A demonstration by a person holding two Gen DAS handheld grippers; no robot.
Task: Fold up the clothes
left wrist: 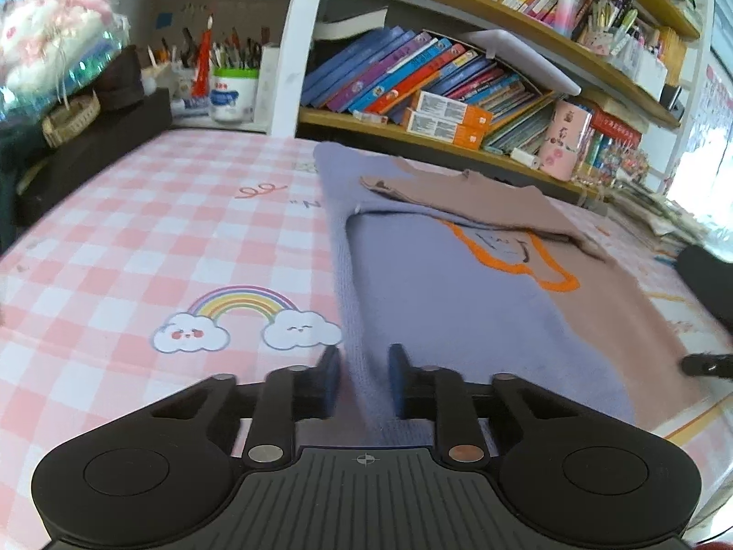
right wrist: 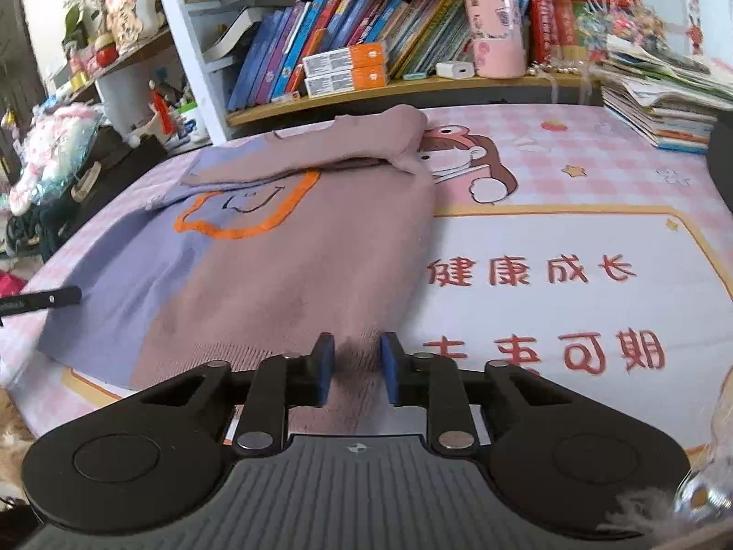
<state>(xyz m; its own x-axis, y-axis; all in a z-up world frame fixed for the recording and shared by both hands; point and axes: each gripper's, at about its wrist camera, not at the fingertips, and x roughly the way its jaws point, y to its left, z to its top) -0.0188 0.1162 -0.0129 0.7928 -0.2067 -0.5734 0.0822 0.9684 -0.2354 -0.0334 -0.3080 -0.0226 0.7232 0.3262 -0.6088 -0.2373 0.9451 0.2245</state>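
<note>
Pink checked table mat (left wrist: 137,238) across the frame, bearing a soft, limp knit sweater (right wrist: 284,247), lilac and mauve, centre. Best taken by the hem corners: left gripper (left wrist: 364,362) clenched on the lilac edge, right gripper (right wrist: 352,357) clenched on the mauve hem, lower centre.

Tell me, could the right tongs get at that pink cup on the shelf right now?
Probably not as things stand: the right tongs are shut on the sweater hem at the near edge, and the cup stands far behind, across the whole table.
</note>
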